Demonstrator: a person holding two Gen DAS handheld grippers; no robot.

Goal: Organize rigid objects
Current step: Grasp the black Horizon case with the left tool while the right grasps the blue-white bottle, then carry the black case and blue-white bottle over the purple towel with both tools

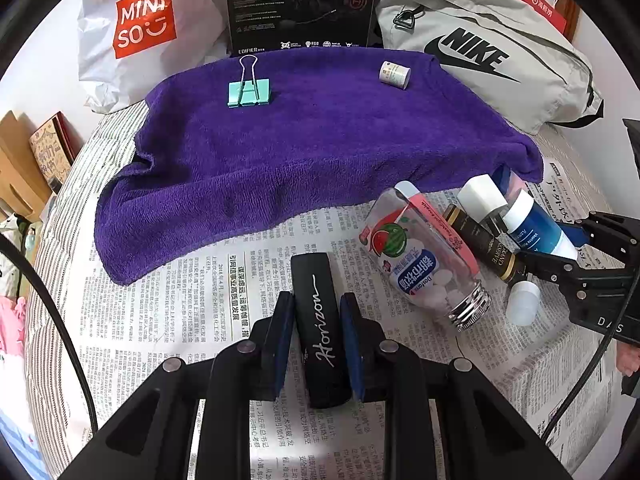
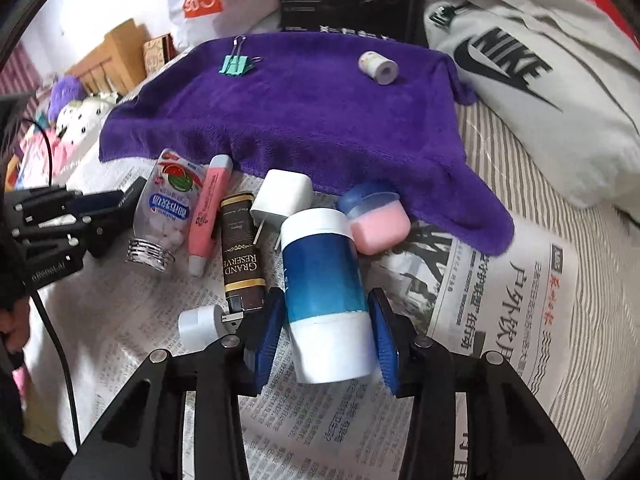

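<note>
My left gripper [image 1: 318, 344] is shut on a black case [image 1: 320, 320] marked Horizon that lies on the newspaper [image 1: 180, 312]. My right gripper [image 2: 328, 340] is shut on a blue and white bottle [image 2: 324, 280], with a pad on each side. Left of the bottle lie a brown Grand Reserve lighter [image 2: 242, 256], a pink marker [image 2: 208, 216], a clear candy bottle [image 2: 168, 208] and a white cap [image 2: 198, 324]. Behind it are a white charger [image 2: 280, 196] and a pink jar [image 2: 378, 220]. A teal binder clip [image 1: 249, 94] and a small roll [image 1: 395, 74] rest on the purple towel [image 1: 320, 140].
A white Miniso bag [image 1: 140, 28], a black Edifier box [image 1: 300, 4] and a grey Nike bag [image 1: 480, 52] line the back. Cardboard boxes [image 1: 24, 160] stand at the left. The striped bedding [image 2: 560, 208] shows beyond the newspaper on the right.
</note>
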